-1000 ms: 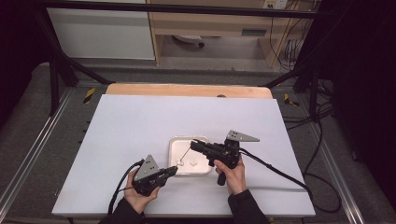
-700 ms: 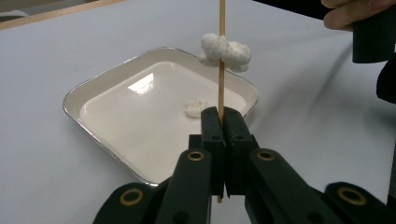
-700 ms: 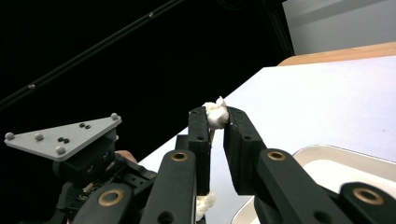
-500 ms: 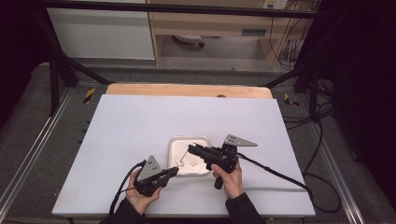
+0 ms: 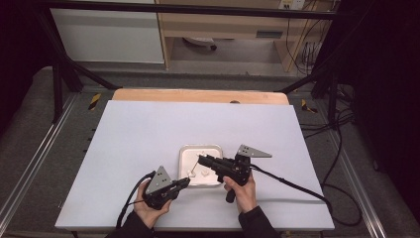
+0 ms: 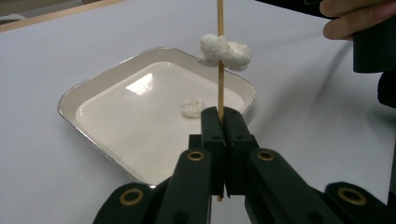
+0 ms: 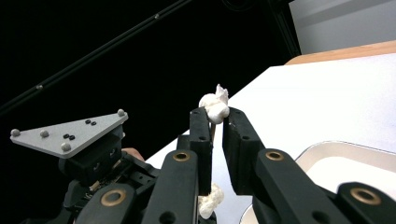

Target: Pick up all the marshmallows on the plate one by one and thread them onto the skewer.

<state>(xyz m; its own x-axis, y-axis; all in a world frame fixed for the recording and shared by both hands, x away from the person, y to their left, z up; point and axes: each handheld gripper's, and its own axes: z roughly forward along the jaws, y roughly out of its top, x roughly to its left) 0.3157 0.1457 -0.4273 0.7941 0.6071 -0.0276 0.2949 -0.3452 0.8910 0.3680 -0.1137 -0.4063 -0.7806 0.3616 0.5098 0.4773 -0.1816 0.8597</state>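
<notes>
A: Left gripper (image 6: 219, 116) clenched on thin wooden skewer (image 6: 220, 70), held upright just over near edge of tray (image 5: 182, 163). 1 white puffy piece (image 6: 223, 50) threaded on skewer, well above the jaws.

B: And right gripper (image 7: 215, 115)?

A: Pinching second white piece (image 7: 214, 106) between its tips, with skewer running up between the jaws. Gap between the jaws narrow, pads pressed on that piece.

B: Anything inside tray?

A: 1 loose white piece (image 6: 193, 107) lying on tray floor, beside skewer, apart from it. Tray resting on white table (image 5: 148, 129), near front edge, between both hands.

B: Position of right hand (image 5: 243, 191)?

A: Just right of tray, gripper pointing left over it.
</notes>
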